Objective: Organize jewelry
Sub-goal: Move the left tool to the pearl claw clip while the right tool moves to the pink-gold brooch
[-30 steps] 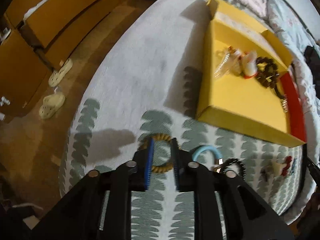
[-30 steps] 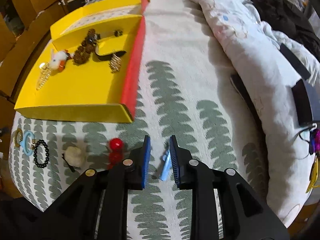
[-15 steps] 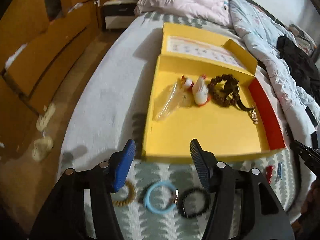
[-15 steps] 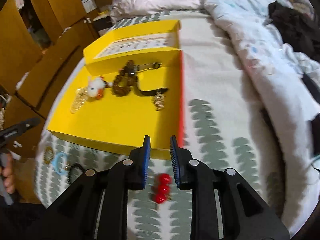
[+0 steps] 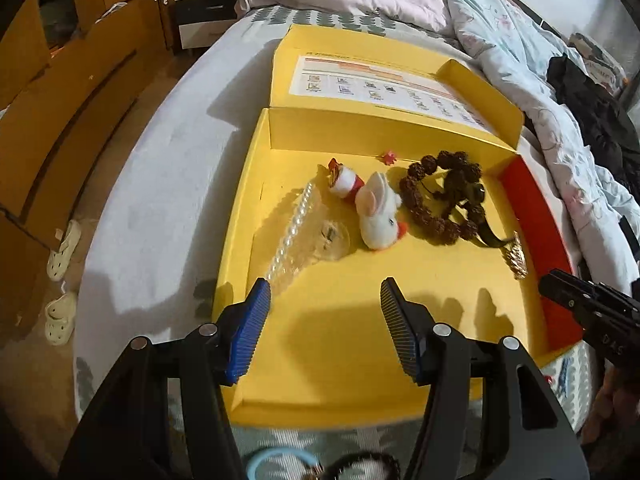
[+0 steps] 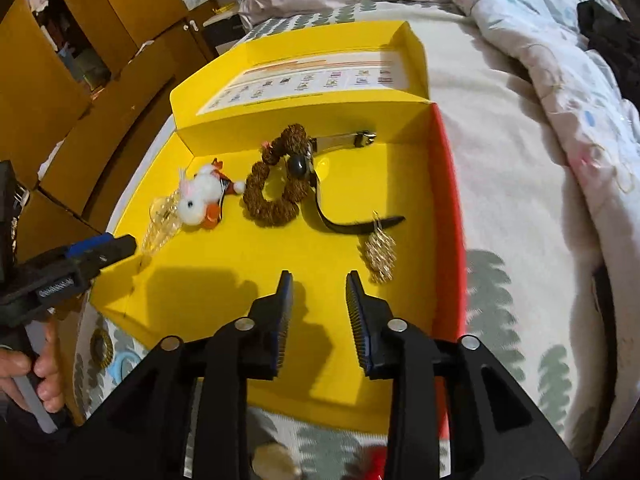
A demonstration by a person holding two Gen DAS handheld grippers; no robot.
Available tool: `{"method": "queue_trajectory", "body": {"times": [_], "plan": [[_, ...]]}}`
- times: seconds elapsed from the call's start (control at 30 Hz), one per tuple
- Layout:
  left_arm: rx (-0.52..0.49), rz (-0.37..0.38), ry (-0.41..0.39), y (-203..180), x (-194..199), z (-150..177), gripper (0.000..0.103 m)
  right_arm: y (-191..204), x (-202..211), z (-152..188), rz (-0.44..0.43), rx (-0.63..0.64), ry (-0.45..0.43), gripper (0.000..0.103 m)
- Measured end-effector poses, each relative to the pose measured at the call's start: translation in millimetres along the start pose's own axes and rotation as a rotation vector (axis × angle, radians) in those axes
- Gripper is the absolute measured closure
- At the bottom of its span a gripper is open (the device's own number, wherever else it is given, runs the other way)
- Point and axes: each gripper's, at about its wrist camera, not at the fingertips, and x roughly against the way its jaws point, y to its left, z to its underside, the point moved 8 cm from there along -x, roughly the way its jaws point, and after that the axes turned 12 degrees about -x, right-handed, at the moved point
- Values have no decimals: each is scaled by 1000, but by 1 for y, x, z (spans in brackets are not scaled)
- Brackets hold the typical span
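Left gripper (image 5: pixel 324 304): jaws spread, nothing between them; it had let go of the bead bracelet it pinched a second earlier and shifted over the yellow box (image 5: pixel 320 396).
Right gripper (image 6: pixel 318 292): jaws opening, empty; it had moved from the bedspread to above the box floor.
Box contents: plush duck charm (image 5: pixel 378 216), brown bead bracelet (image 5: pixel 436 200), clear bead string (image 5: pixel 294 228), gold earring (image 6: pixel 380 254), black strap (image 6: pixel 344 224).
Still outside: blue ring (image 5: pixel 276 462) and black bead bracelet (image 5: pixel 364 464) on the bedspread, just in front of the box.
Task status: apparently partway; both grippers arrived empty, so those pieces remained to be collected.
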Motion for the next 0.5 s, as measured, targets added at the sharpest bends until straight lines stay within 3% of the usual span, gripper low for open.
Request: {"method": "queue_trajectory", "body": {"times": [0.5], "plan": [[-16,-39,32,15,-39,-25,45,-16,-38,-22,71,9,53,60]]}}
